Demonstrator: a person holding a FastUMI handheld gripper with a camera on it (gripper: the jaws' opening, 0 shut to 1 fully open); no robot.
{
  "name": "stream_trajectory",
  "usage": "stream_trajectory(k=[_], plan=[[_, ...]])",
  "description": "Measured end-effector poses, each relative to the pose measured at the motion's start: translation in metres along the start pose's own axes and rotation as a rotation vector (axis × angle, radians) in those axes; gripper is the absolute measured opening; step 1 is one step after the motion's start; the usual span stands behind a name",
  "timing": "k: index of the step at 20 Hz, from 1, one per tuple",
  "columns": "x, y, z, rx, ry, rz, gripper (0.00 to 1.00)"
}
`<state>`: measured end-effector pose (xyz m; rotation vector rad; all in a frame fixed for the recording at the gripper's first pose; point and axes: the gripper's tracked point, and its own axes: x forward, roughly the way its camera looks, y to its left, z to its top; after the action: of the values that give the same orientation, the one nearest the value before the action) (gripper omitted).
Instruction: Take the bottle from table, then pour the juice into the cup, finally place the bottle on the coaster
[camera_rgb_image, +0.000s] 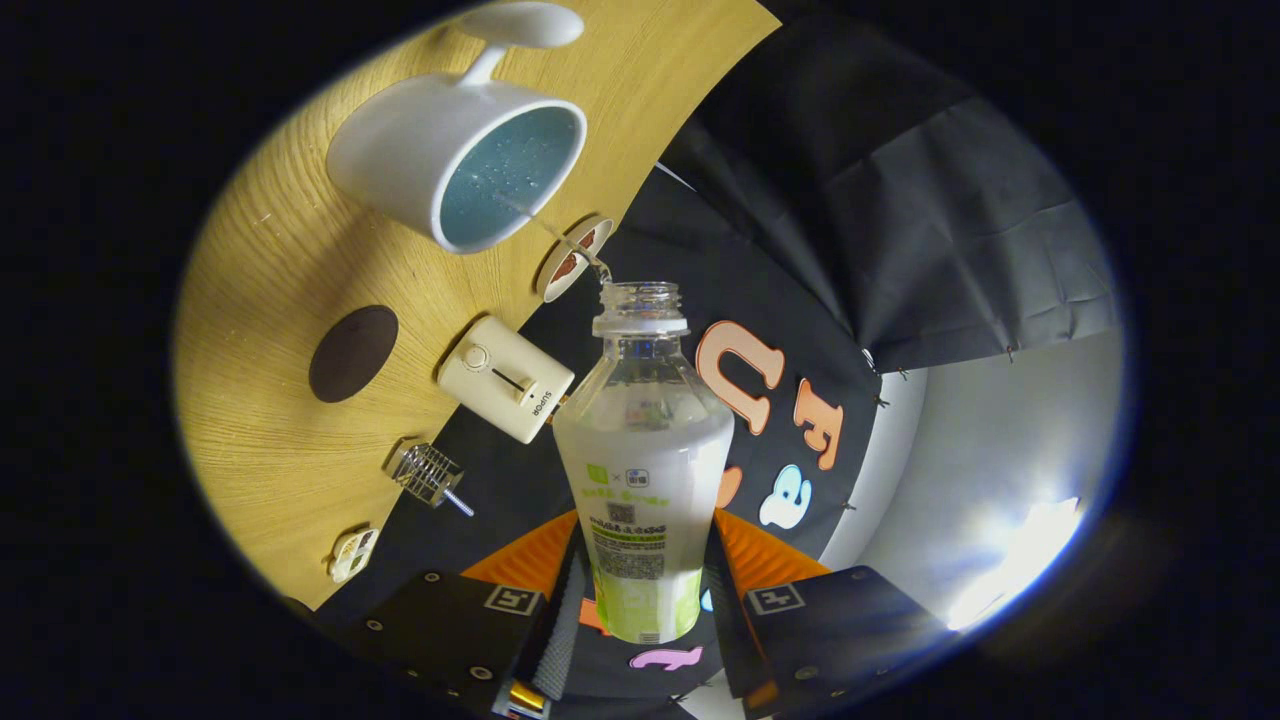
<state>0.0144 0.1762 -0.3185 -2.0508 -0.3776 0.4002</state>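
gripper clamped on the bottle, both fingers squeezing its lower half | bottle tipped, open mouth aimed at the white cup, thin stream running into it | cup sits mid-table | dark round coaster nearby, bare | cream appliance at the table's edge
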Motion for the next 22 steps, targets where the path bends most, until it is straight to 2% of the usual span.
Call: stream_trajectory(k=[8,13,19,22], plan=[[-0.001,0.001,0.004,0.007,-0.023,-0.015,0.6],[0.0,0.008,0.009,0.039,-0.034,0.028,0.6],[-0.008,0.063,0.014,0.33,0.008,0.207,0.6],[-0.011,0.079,0.02,0.527,0.023,0.27,0.61]])
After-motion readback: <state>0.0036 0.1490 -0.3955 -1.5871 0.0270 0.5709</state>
